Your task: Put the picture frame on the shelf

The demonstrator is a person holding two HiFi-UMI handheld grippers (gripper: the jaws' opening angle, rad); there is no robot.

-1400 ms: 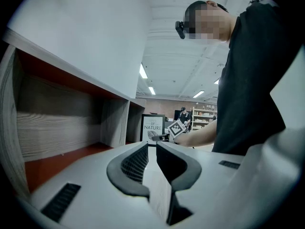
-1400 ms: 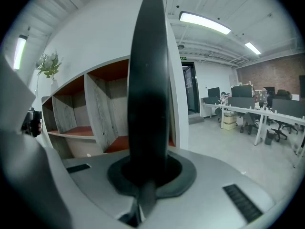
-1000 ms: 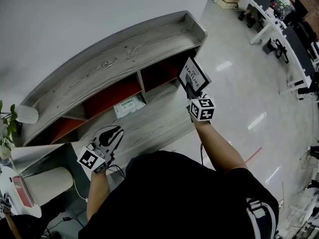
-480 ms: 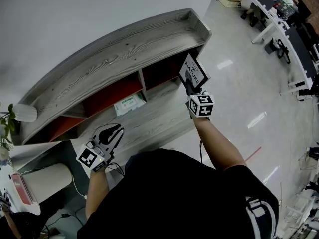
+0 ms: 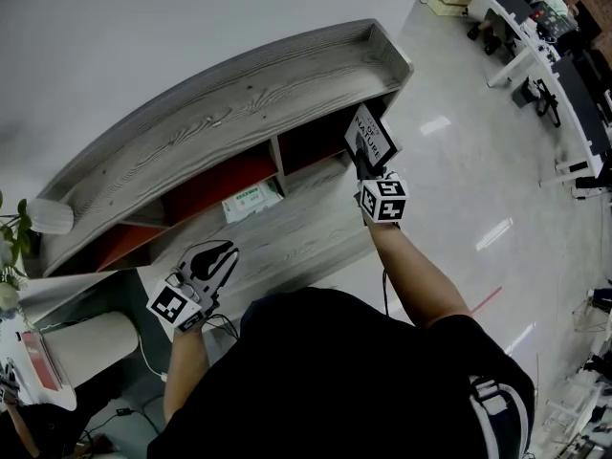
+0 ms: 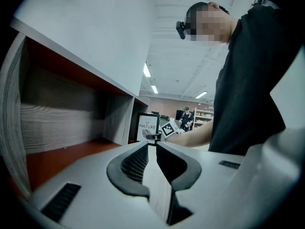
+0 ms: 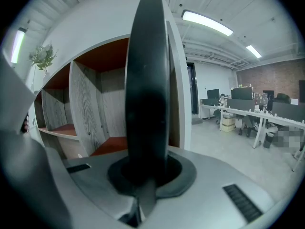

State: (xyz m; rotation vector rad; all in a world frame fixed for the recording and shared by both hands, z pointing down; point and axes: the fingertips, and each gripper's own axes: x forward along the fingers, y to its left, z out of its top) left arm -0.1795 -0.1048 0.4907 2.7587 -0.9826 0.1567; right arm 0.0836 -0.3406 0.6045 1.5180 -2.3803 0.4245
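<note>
The picture frame (image 5: 371, 142), black-edged with a white print reading "NATURE", stands upright in my right gripper (image 5: 367, 170), which is shut on its lower edge. It hangs just in front of the right-hand compartment of the grey wooden shelf (image 5: 239, 103) with red insides. In the right gripper view the frame (image 7: 147, 89) shows edge-on as a dark vertical bar rising from the right gripper (image 7: 145, 175). My left gripper (image 5: 215, 254) is low by the shelf's front ledge, shut and holding nothing. The left gripper (image 6: 151, 146) looks along the ledge toward the frame (image 6: 147, 127).
A pack of wipes (image 5: 251, 199) lies in the middle compartment. At the left are a plant (image 5: 10, 247), a white rounded object (image 5: 50, 218) and a white cylinder (image 5: 91, 347). Office desks (image 5: 535, 36) stand at the far right across the shiny floor.
My right gripper has carried the frame slightly up and nearer the shelf's right compartment. The left gripper has hardly moved.
</note>
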